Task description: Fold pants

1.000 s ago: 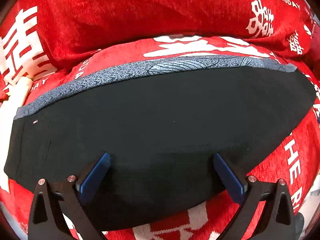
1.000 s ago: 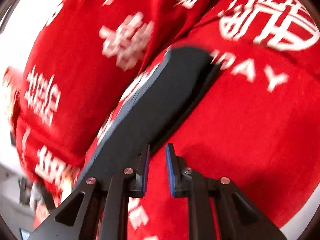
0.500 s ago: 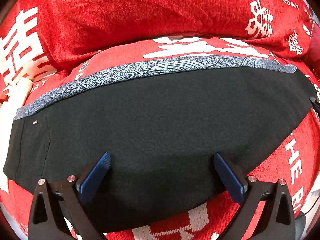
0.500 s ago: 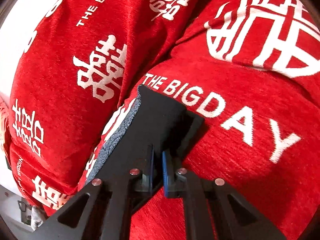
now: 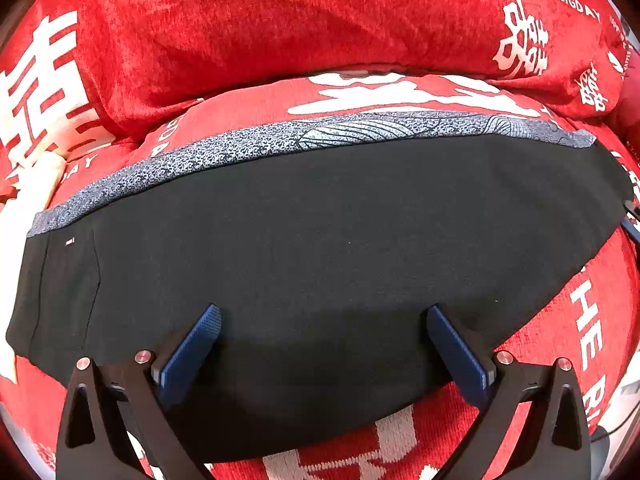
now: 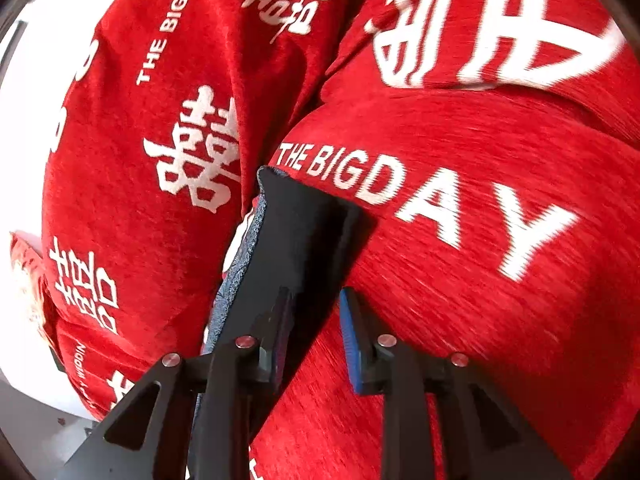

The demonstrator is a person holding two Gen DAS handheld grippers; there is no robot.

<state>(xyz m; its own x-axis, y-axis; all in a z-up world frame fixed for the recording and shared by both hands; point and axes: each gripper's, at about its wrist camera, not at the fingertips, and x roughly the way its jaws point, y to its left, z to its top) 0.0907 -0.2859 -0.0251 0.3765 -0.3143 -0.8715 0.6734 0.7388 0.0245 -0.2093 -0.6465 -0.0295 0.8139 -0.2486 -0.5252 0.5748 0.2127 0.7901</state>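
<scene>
The black pants [image 5: 320, 264] lie flat across a red sofa cover [image 5: 248, 28] printed with white characters and the words "THE BIGDAY". In the left wrist view they fill the middle of the frame as a long dark band, with a grey patterned strip [image 5: 304, 140] running along their upper edge and a tiny pale tag [image 5: 70, 241] near the left end.

The left gripper [image 5: 320, 344] hangs over the pants at the bottom centre of that frame, its blue-padded fingers [image 5: 192, 352] spread wide with nothing pinched between them; whether the tips touch the cloth I cannot tell.

In the right wrist view the end of the pants [image 6: 304, 236] is seen edge-on in the lower centre, a narrow dark wedge against the cushion lettering, the grey strip along its left side. The right gripper [image 6: 316, 320] is at that end with its jaws opening: a clear gap shows between the pads, the left finger [image 6: 280, 332] lies over the dark fabric and the right finger [image 6: 352, 340] is over the red cover just beside it. The pads do not press on the cloth.
</scene>
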